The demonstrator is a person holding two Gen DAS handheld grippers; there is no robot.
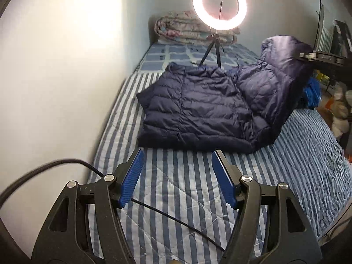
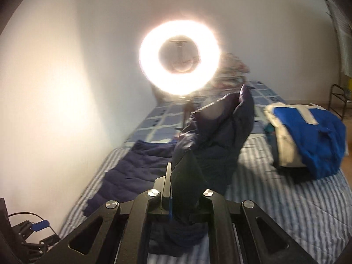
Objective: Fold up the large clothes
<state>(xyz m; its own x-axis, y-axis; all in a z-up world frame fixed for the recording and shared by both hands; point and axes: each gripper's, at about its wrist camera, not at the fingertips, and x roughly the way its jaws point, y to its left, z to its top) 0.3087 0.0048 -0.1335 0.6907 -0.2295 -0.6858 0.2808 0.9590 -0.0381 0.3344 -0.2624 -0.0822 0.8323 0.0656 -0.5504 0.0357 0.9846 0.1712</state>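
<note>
Two tools: my right tool (image 2: 187,200) pinches the jacket's (image 1: 198,107) raised side, right of frame; my left tool (image 1: 177,176) is spread, empty, below it on the bed (image 1: 176,198). I should lay that side over slowly, edges matching.

Bed with striped blue-and-white quilt (image 1: 176,198) runs along the white wall (image 1: 55,77) on its left edge. Far end of bed: checked blue sheet (image 1: 176,55), and a rolled floral blanket (image 1: 176,28) against the headboard end. Lit ring light (image 1: 220,6) on a small black tripod (image 1: 211,50) stands on the checked sheet, in front of the blanket. Thin black cable (image 1: 176,220) lies across the quilt at the near end. Right edge of bed: folded blue-and-cream garment pile (image 2: 308,138). Off the right edge, a dark shelf (image 1: 325,55) holding blurred items. Metal chair frame (image 2: 336,101) by the far right wall.
</note>
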